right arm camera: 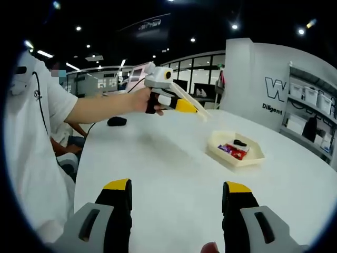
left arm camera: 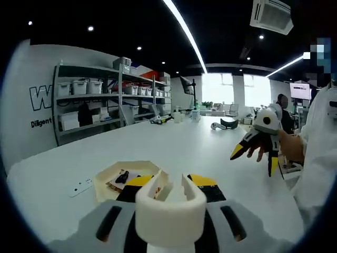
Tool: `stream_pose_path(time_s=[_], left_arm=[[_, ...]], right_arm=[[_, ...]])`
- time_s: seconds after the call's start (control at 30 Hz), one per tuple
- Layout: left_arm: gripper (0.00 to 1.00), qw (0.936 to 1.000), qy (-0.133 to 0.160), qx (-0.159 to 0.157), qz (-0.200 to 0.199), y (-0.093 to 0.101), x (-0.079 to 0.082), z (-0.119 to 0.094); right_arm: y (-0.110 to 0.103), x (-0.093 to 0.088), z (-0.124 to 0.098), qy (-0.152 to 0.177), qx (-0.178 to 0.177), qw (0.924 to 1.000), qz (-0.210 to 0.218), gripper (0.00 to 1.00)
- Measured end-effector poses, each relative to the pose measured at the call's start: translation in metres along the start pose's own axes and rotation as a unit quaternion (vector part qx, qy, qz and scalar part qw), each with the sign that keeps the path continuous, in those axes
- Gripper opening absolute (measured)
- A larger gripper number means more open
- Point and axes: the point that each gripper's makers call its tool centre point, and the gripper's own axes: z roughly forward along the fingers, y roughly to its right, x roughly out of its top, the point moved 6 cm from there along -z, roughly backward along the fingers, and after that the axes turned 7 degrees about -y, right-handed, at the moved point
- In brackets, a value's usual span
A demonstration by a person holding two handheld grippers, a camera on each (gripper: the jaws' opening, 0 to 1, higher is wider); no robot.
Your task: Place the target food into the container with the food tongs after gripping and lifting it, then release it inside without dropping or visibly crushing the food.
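- Two grippers are up over the white table [right arm camera: 174, 174], and the left gripper [right arm camera: 176, 101] has the tongs [right arm camera: 190, 103] clamped between its jaws; in the right gripper view the pale tong arms run forward and slightly down from the yellow jaw tips, toward the tray.
- Left gripper view: the cream spring end of the tongs [left arm camera: 169, 210] sits right between the jaws at the bottom, held snug, with the tong arms reaching ahead.
- Right gripper [right arm camera: 179, 211]: jaws stand wide apart with bare table between them, holding nothing; in the left gripper view the right gripper [left arm camera: 259, 153] hangs off to the side in the person's hand [left arm camera: 287, 147], well apart from the tray.
- Tray [right arm camera: 217, 146]: a shallow cream hexagonal dish on the table, and in it lie small wrapped items, red and dark, the likely target food [right arm camera: 234, 149]; too small to name for certain.
- Key relation: the tray [left arm camera: 105, 176] lies just past the tong tips, ahead and below, a little to the left in the left gripper view. The left gripper is clearly the nearer one.
- Judgement: the grip is not yet made; the tongs need to dip forward and down into the tray, close gently on one piece.
- Shelves [left arm camera: 89, 100] with bins line the far wall.
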Motion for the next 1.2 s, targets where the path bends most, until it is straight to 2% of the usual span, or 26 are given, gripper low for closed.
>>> stream_pose_path(time_s=[0.3,0.43,0.67,0.93,1.2], left_arm=[[0.22,0.9998,0.016,0.007,-0.001,0.021,-0.001,-0.018],[0.22,0.9996,0.027,0.006,-0.007,0.033,-0.004,-0.024],[0.22,0.9995,0.031,0.003,-0.010,0.056,-0.012,-0.033],[0.22,0.9991,0.041,-0.007,-0.011,0.077,-0.017,-0.039],[0.22,0.9983,0.051,-0.018,-0.020,0.100,-0.030,-0.042]], right_arm=[[-0.007,0.005,-0.002,0.007,0.002,1.0000,-0.006,0.67],[-0.012,0.008,-0.003,0.027,0.019,0.9994,0.009,0.68],[-0.016,0.008,-0.005,0.023,0.015,0.9996,0.002,0.68],[-0.024,0.012,-0.009,0.031,0.016,0.9994,-0.005,0.68],[-0.027,0.013,-0.012,0.041,0.021,0.9989,-0.006,0.69]])
